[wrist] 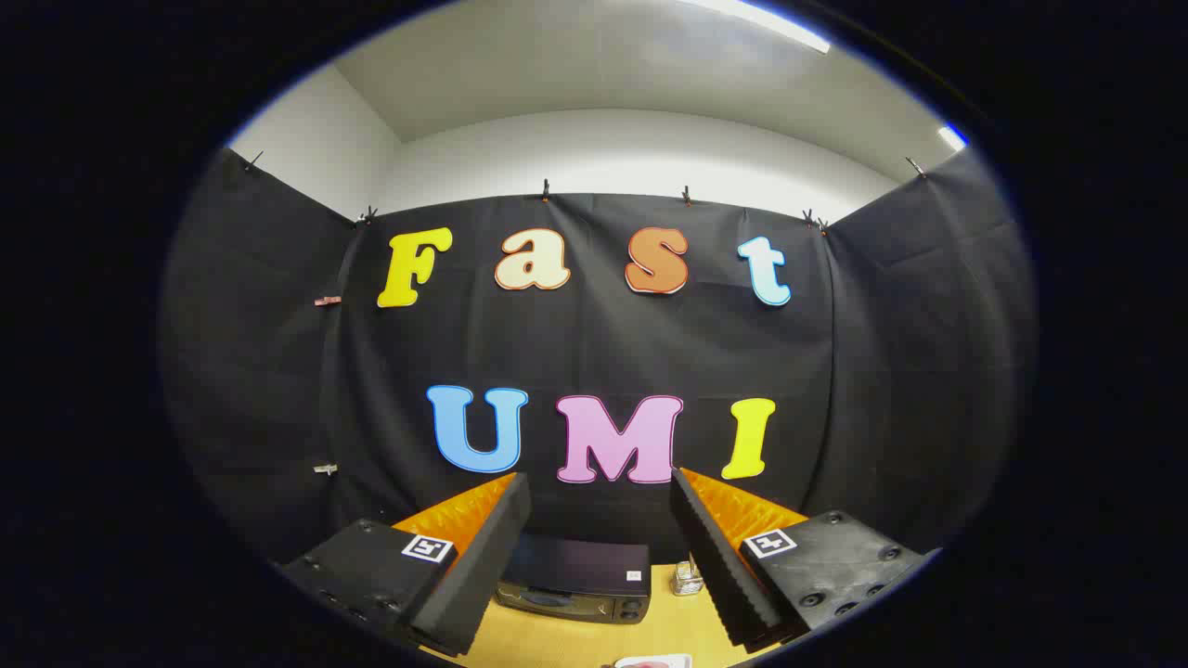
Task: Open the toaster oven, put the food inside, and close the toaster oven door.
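Cam rides hand-held gripper [599, 557], high up, facing booth wall, toaster oven [575, 583] low and well beyond fingers.

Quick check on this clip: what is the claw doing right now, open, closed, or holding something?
Claw: open, holding nothing; the fingers stand wide apart, with the toaster oven on the table beyond them.

Toaster oven [575, 583]: left end hidden behind the tool's [600, 547] left finger [478, 557]; door state too small to tell. Small clear item [687, 578]: partly behind right finger [719, 561], unidentifiable. Pale object [654, 661] on worktop [575, 640]: cut off at bottom.
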The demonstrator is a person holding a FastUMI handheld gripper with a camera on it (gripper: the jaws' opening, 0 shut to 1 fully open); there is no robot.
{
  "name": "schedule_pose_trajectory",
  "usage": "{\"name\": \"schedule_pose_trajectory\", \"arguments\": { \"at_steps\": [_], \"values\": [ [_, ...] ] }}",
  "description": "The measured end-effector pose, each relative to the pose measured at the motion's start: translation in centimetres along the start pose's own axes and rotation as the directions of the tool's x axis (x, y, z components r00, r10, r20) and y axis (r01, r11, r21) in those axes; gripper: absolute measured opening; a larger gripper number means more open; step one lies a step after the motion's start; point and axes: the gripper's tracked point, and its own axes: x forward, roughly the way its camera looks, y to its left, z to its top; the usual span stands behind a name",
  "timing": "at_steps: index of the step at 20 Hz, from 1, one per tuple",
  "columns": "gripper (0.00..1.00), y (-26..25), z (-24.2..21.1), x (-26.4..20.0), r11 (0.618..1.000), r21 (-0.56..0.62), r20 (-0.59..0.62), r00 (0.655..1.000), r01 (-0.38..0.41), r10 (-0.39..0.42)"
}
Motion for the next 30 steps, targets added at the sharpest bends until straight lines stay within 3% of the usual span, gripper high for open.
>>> {"name": "schedule_pose_trajectory", "arguments": {
  "at_steps": [9, 30],
  "values": [
    [0.97, 0.5, 0.1, 0.5, 1.0, 0.014, 0.01, 1.0, -0.026, 0.026],
    [0.98, -0.7, -2.0, 2.9, 0.999, 0.025, -0.013, 1.0, 0.022, -0.022]
  ]
}}
